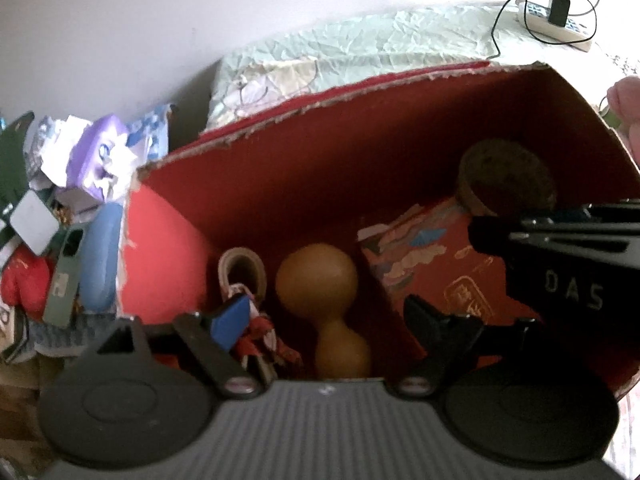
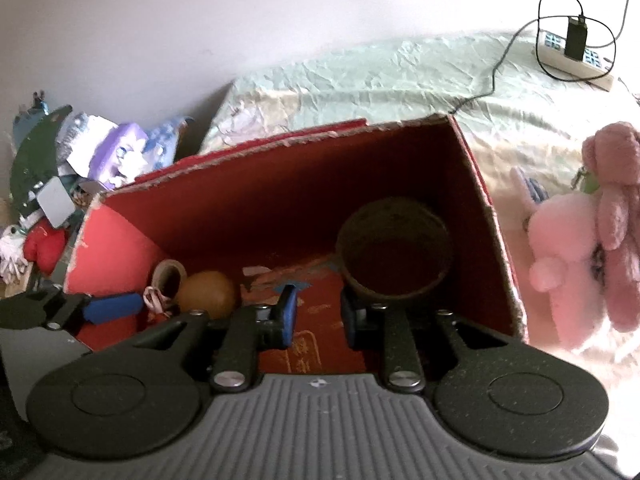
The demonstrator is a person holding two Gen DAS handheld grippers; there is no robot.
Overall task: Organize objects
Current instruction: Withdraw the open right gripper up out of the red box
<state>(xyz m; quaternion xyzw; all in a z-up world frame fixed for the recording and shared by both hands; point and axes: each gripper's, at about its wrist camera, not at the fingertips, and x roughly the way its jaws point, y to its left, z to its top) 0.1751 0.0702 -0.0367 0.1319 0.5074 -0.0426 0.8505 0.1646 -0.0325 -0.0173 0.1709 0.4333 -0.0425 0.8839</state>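
We held both grippers, left [image 1: 326, 312] and right [image 2: 318, 312], open and empty over the torn red cardboard box [image 2: 486, 208]; next, probably the pink plush toy [image 2: 560, 256] at right

Left gripper [image 1: 324, 312] spread open over the red box [image 1: 280, 168].

A gourd [image 1: 320, 280] lies in the box between the fingers, tape roll [image 1: 242, 270] toward the left wall, patterned packet [image 1: 432, 256] and cork lid [image 1: 506, 178] toward the right.
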